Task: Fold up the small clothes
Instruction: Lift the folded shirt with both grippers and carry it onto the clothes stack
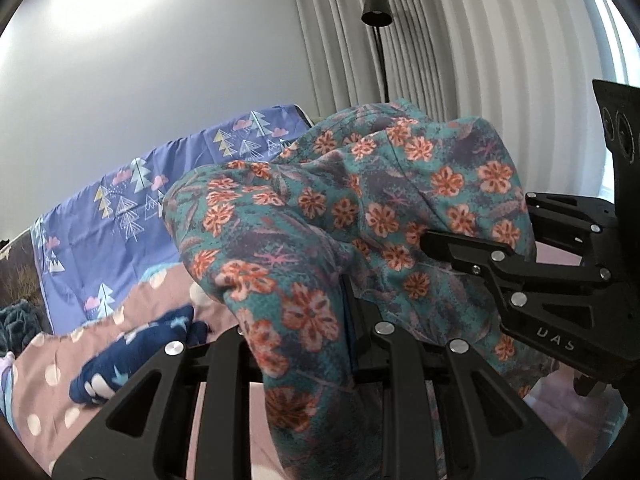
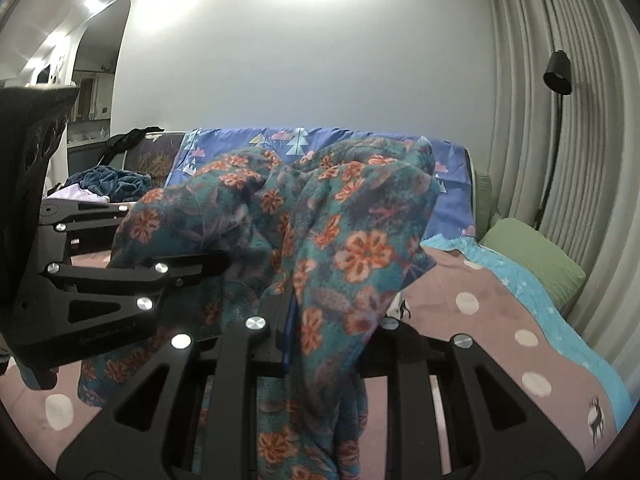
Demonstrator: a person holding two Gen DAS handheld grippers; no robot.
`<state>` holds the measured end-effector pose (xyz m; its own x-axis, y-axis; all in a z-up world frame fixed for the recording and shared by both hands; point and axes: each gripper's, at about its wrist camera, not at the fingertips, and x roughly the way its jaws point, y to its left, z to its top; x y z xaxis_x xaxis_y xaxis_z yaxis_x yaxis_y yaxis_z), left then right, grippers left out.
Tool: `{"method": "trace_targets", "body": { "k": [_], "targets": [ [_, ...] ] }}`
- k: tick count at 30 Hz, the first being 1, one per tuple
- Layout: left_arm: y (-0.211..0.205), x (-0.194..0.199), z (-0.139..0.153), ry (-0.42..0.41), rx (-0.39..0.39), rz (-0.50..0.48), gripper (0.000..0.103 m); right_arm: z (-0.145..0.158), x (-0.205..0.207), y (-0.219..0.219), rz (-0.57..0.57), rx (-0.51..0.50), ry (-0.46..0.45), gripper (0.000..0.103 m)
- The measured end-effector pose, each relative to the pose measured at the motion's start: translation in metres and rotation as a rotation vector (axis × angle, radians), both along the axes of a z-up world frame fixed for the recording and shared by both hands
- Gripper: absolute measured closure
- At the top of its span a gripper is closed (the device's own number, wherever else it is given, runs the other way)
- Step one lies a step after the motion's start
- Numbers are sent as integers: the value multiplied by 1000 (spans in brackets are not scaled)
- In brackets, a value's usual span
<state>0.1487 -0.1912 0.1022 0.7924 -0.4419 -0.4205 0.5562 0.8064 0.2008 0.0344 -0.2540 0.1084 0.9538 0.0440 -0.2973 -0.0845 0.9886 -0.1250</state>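
A teal garment with orange flowers (image 1: 332, 208) hangs in the air between both grippers, bunched and draped over them; it also shows in the right wrist view (image 2: 320, 232). My left gripper (image 1: 344, 292) is shut on one edge of it, and shows from the side in the right wrist view (image 2: 216, 264). My right gripper (image 2: 290, 292) is shut on another edge, and shows from the side in the left wrist view (image 1: 432, 240). The fingertips are buried in the cloth.
Below lies a bed with a pink dotted cover (image 2: 500, 312). A dark blue garment with stars (image 1: 132, 360) lies on it. A purple tree-print sheet (image 1: 140, 208) hangs behind. A green pillow (image 2: 532, 260), curtains and a black floor lamp (image 2: 558, 68) stand at right.
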Motion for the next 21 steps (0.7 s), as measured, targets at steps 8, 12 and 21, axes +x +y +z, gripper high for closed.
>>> {"method": "trace_targets", "body": {
  "k": [8, 12, 21],
  "targets": [
    [-29, 50, 9, -64, 86, 28, 80, 15, 69, -14, -42, -35, 25, 82],
    [-45, 72, 7, -121, 150, 37, 80, 15, 98, -25, -74, -30, 23, 82],
    [-69, 137, -8, -116, 233, 72, 79, 7, 170, -44, -115, 7, 61, 82]
  ]
}}
